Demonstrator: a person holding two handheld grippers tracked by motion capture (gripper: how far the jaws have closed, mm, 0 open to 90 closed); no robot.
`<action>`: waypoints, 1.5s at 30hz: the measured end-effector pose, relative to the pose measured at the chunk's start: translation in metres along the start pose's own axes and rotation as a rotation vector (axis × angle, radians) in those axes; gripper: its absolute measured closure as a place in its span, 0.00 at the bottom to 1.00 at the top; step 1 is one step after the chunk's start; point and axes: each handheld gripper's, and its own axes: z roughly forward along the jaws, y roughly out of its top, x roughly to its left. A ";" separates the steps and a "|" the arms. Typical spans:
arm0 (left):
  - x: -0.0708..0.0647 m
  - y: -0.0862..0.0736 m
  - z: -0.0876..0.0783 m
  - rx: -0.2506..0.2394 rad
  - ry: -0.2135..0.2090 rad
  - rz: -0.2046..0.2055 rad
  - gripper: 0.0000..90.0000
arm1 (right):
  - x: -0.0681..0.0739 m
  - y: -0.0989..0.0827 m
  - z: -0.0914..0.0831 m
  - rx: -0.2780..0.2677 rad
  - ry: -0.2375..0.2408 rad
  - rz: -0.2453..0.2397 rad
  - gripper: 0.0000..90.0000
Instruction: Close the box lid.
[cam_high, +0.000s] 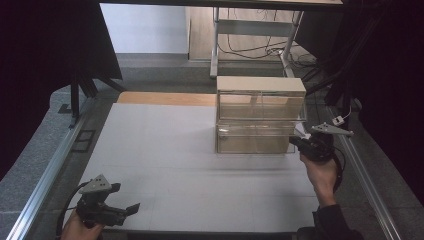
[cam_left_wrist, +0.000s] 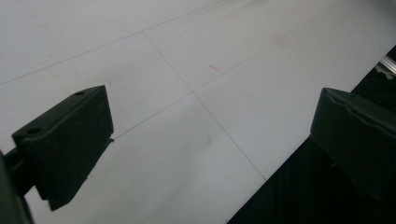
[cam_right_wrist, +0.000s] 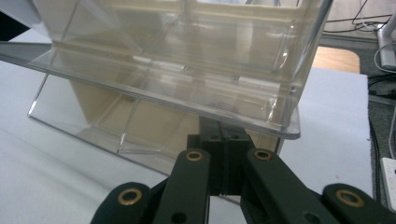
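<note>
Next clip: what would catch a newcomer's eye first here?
The clear two-tier drawer box at the far right of the white table stands out most. The right gripper, jaws shut, is tucked under the edge of a tilted clear flap at the box's near right corner. The left gripper sits at the near left corner, jaws wide open above bare tabletop.

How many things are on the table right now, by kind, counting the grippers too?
Clear plastic drawer cabinet: 1
Hand-held grippers: 2, the left gripper with fingers apart over the white table, the right gripper with fingers shut under a clear flap at the cabinet's front corner
Total: 3
</note>
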 end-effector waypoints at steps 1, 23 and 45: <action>0.000 0.000 0.000 0.001 0.000 0.001 0.00 | 0.000 -0.001 0.000 0.005 0.001 -0.003 1.00; -0.001 0.000 0.001 0.012 0.011 0.007 0.00 | 0.000 -0.024 0.002 0.103 0.022 0.000 1.00; -0.001 0.000 0.000 0.014 0.014 -0.003 0.00 | 0.002 -0.043 0.019 0.210 0.023 -0.028 1.00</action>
